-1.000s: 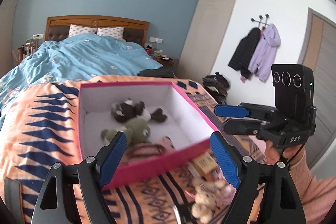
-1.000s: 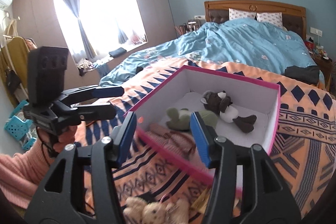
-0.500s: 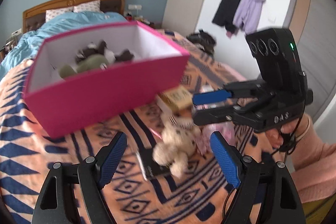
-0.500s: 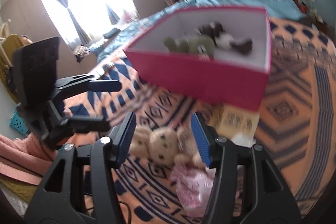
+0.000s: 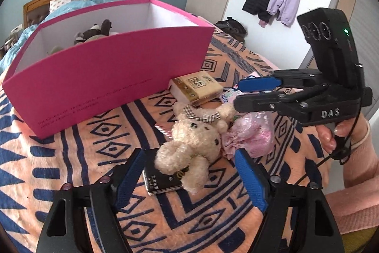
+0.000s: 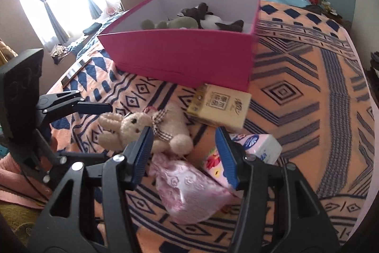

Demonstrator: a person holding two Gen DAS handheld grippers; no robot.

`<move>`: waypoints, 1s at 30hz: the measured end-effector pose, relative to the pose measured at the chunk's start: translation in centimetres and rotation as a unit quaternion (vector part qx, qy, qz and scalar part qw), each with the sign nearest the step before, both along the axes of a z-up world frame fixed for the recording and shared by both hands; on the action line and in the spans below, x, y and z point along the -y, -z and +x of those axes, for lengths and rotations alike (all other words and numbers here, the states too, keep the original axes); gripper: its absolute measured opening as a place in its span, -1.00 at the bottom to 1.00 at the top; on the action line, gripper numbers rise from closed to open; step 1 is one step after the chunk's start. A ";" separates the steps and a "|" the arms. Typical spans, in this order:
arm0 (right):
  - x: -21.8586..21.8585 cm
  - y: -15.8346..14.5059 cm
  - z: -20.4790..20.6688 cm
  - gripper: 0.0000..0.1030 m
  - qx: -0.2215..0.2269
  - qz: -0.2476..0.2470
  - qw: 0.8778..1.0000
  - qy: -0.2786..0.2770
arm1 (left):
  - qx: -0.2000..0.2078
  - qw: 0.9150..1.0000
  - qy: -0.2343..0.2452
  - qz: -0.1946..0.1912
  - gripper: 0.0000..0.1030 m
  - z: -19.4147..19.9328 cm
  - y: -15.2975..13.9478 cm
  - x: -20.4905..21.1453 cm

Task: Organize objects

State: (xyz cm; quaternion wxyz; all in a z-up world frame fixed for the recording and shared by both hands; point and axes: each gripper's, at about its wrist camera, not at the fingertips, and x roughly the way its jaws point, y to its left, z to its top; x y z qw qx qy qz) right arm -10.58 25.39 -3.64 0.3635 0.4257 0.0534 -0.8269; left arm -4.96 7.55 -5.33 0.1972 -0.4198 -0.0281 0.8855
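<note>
We read "DAS" on the right gripper [image 5: 258,93], held in a hand [image 5: 341,132], jaws parted over a pink pouch [image 6: 189,191], empty. Our left gripper [image 5: 189,179] angles down, jaws closing around a cream plush bunny [image 5: 196,141] without touching, before the pink box [image 5: 106,72].

Cream plush bunny [image 5: 191,146] lies on a black booklet [image 5: 163,179] before the pink box [image 5: 113,72].
</note>
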 end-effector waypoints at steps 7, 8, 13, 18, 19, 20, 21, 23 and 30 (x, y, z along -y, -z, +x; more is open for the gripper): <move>0.8 0.7 0.5 0.10 0.005 0.029 0.999 -0.014 | 0.029 0.999 -0.026 0.008 0.16 -0.6 1.0 1.3; 0.6 1.0 0.4 0.10 0.010 0.036 0.999 -0.010 | 0.031 0.999 -0.030 0.013 0.16 -0.6 1.1 1.6; 0.4 1.9 0.4 0.10 0.036 0.013 0.999 -0.016 | 0.032 0.999 -0.033 0.024 0.15 -0.4 1.2 2.2; 1.3 2.2 -0.4 0.10 0.060 -0.029 0.997 -0.026 | 0.031 0.999 -0.031 0.025 0.15 -0.4 1.1 2.1; 1.5 2.5 -0.8 0.10 0.066 -0.034 0.997 -0.023 | 0.031 0.999 -0.029 0.025 0.15 -0.4 1.1 2.1; 1.6 2.7 -1.2 0.10 0.073 -0.038 0.996 -0.018 | 0.031 0.999 -0.028 0.026 0.15 -0.5 1.1 2.0; 1.6 3.0 -1.6 0.11 0.083 -0.044 0.995 -0.015 | 0.033 0.999 -0.026 0.029 0.15 -0.5 1.2 2.0; 1.8 3.3 -2.1 0.11 0.097 -0.062 0.993 -0.020 | 0.034 0.999 -0.023 0.031 0.15 -0.6 1.2 1.8; 1.7 3.2 -2.1 -0.24 0.089 -0.083 0.992 -0.024 | 0.041 0.998 -0.011 0.052 -0.07 -1.0 1.3 1.2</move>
